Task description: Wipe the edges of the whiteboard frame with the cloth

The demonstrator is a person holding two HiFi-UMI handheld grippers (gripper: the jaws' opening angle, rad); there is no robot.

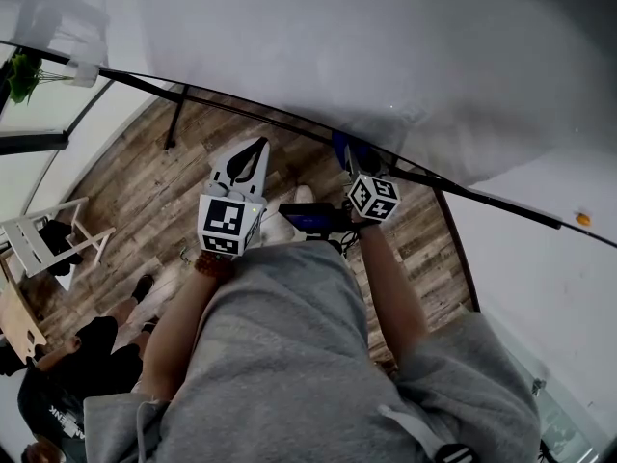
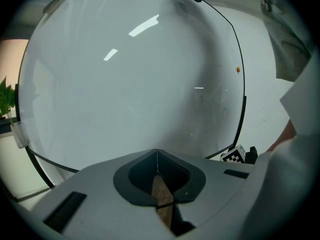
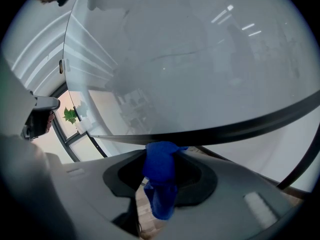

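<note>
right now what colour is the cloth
Blue. The cloth shows best in the right gripper view, clamped between the jaws.

No legible words, brands or numbers anywhere. Only coded black-and-white square patterns, not writing: one on the cube (image 1: 229,225) of the left gripper (image 1: 256,149), one on the cube (image 1: 372,198) of the right gripper (image 1: 349,154), plus a corner of one such marker (image 2: 233,156) low in the left gripper view. White print on a bystander's dark shirt (image 1: 53,415), lower left of the head view: too small and blurred to read.
</note>
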